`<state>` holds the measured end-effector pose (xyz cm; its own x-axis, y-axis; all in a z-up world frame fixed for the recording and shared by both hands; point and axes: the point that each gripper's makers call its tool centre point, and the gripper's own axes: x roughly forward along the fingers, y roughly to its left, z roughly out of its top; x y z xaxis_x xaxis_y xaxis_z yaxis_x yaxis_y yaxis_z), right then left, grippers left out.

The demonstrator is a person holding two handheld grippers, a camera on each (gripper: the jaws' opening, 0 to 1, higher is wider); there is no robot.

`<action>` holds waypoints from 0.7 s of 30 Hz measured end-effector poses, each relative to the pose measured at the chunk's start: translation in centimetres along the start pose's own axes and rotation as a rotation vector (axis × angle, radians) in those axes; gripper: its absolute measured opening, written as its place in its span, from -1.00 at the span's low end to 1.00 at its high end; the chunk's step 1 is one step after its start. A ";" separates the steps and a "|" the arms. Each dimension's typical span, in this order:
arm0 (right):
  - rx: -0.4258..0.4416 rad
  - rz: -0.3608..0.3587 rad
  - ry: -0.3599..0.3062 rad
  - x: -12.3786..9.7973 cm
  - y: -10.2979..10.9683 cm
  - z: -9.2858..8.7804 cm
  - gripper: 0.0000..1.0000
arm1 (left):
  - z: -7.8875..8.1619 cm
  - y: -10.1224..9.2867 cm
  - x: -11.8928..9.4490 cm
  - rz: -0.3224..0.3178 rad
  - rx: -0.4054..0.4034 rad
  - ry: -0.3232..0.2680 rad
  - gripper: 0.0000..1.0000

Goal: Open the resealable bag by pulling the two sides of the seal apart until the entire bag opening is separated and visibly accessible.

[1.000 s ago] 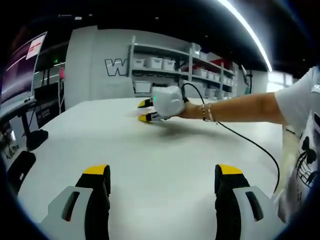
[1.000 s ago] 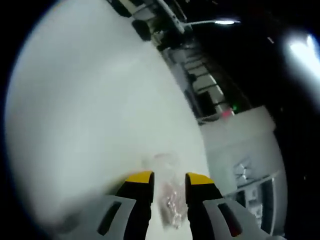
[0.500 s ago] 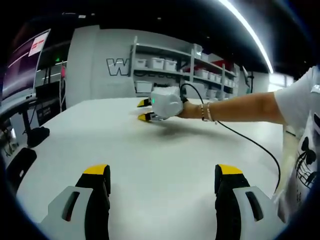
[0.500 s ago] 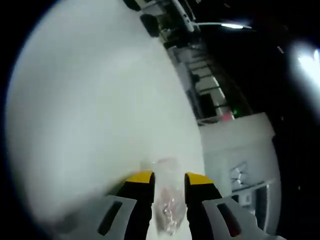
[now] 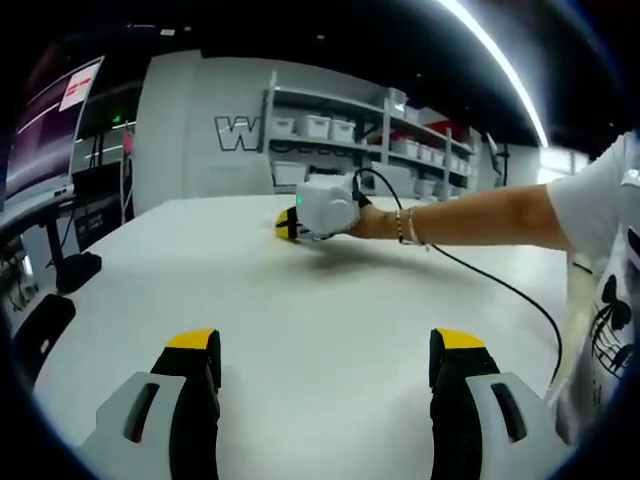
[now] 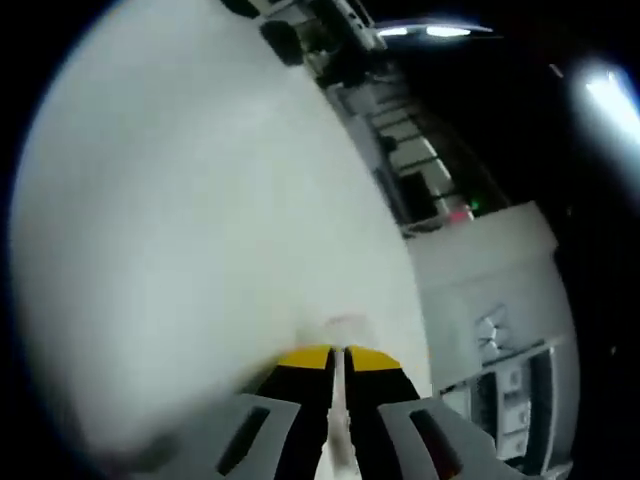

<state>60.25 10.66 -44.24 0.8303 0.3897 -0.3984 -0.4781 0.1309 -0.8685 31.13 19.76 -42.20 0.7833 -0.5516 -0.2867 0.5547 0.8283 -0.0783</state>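
The clear, crinkly resealable plastic bag (image 6: 340, 440) lies on the broad white tabletop (image 5: 330, 310), pinched between the nearly closed yellow-tipped jaws of the right gripper (image 6: 337, 362). That pinch should bite just one side of the seal. The left gripper (image 5: 328, 350), jaws spread and holding nothing, sits well apart from the bag, with bare tabletop between them and the table edges distant.

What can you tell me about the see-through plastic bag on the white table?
The clear plastic resealable bag shows in the right gripper view as a thin pale sliver pinched between the closed yellow-tipped jaws of the right gripper. A faint glossy edge of it pokes out past the jaw tips, over the white table. It looks thin, transparent and soft. Whether its seal is open cannot be told; most of it is hidden by the jaws.
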 end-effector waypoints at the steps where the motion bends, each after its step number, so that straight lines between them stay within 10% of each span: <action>1: 0.003 -0.002 0.000 0.0 -0.1 0.0 -1.00 | 0.0 0.0 0.0 0.000 0.000 0.000 0.69; 21: 0.364 -0.085 -0.054 -2.2 -3.8 -2.0 -1.00 | 0.6 -0.4 -0.2 0.002 0.013 -0.005 0.70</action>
<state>60.76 7.44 -40.68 0.8595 0.4102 -0.3048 -0.4869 0.4760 -0.7324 30.94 19.51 -41.56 0.7860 -0.5501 -0.2823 0.5564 0.8284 -0.0650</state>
